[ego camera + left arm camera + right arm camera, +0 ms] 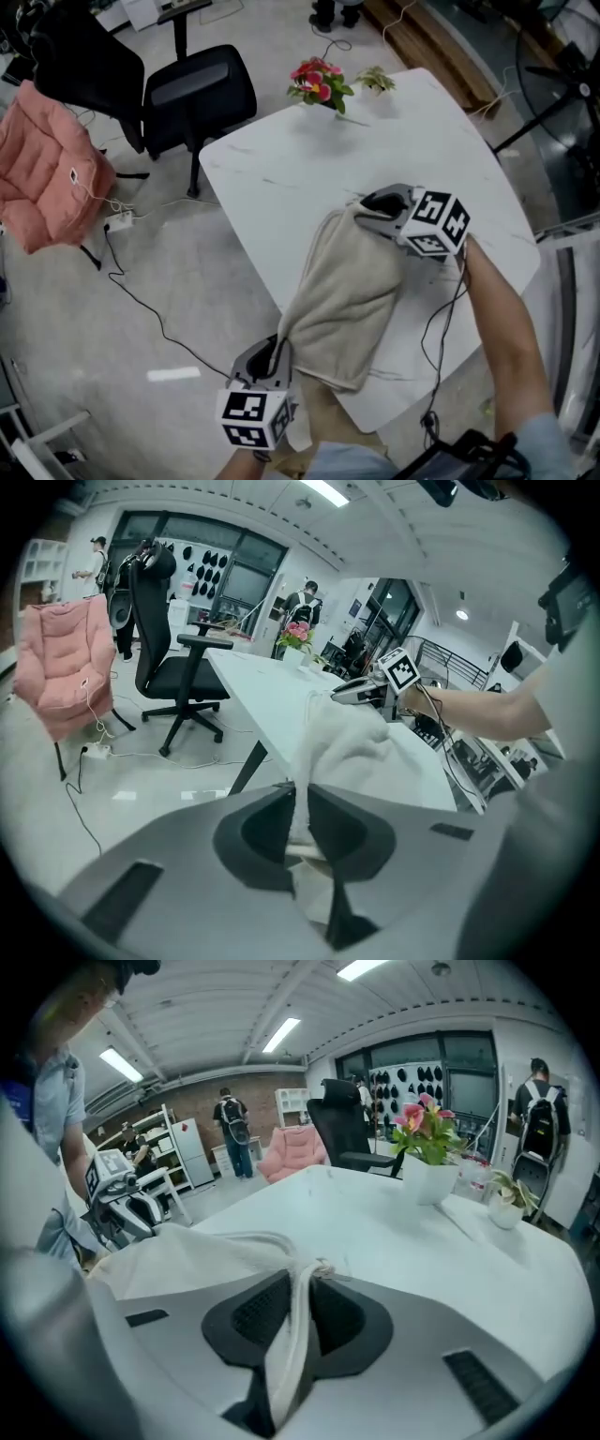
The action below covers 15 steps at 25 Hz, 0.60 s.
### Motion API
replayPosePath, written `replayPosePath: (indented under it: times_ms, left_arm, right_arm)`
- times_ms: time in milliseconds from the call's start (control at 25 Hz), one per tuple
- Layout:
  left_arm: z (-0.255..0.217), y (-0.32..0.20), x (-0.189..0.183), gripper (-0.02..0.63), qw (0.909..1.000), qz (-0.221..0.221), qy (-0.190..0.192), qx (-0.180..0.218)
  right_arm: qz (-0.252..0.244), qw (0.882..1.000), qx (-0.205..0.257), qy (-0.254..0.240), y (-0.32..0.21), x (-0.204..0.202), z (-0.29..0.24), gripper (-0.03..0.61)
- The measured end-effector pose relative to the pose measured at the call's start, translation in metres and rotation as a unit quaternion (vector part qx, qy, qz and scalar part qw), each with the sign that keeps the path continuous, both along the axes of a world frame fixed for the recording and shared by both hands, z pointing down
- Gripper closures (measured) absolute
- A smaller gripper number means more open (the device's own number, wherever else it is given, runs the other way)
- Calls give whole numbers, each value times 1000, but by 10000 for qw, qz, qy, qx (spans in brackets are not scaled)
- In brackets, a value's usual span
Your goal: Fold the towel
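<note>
**Both grippers pinching one long edge of the towel, ready to carry it over**

Off to the left, the pink chair [42, 173] and the black chair [192, 94] stand on the floor well apart from the work, so I can ignore them.

My left gripper [277, 352] sits at the near left edge of the table [281, 169]. Its jaws are closed almost together on a thin bit of the towel [349, 295], with the cloth running up out of the pinch between the pads. I take this for the near corner, gripped there so that end follows when I lift.

The towel lies on the near half of the table, stretched lengthways from the left gripper to the right one. Its near end reaches the table's edge and may hang slightly over it. The left long edge looks raised and taut, while the rest lies slack on the tabletop.

My right gripper [364, 212] is further off and to the right, over the middle of the table. Its jaws are clamped on a thicker, bunched wad of cloth, which keeps them standing a little wider apart. That seems to be the far corner of the same edge.

Holding both ends of one edge should let me swing it across evenly for a fold. The flowers [319, 82] at the far edge are clear of that path.
</note>
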<state>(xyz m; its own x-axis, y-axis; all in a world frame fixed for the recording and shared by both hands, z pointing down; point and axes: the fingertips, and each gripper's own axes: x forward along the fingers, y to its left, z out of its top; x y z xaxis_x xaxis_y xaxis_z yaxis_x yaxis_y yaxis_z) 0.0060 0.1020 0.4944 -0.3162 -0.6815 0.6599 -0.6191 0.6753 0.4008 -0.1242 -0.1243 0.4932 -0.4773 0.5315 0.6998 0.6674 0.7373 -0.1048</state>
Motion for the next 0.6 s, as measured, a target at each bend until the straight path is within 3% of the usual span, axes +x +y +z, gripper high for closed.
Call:
replayPosePath:
  times_ms: [40, 120, 440, 600]
  left_arm:
    - [0, 0, -1, 572, 10000, 11, -40, -8]
    - [-7, 0, -4, 575, 9999, 11, -134, -3]
    - [-48, 10, 12, 575, 9990, -127, -313, 279]
    - [-41, 20, 23, 575, 9988, -288, -187, 360]
  right_arm:
    - [-55, 9999, 20, -85, 2, 1, -2, 524]
    - [-38, 9994, 20, -346, 2, 1, -13, 545]
    - [-89, 9897, -305, -1394, 21, 4, -97, 552]
    - [-384, 9881, -184, -1481, 44, -9, -106, 549]
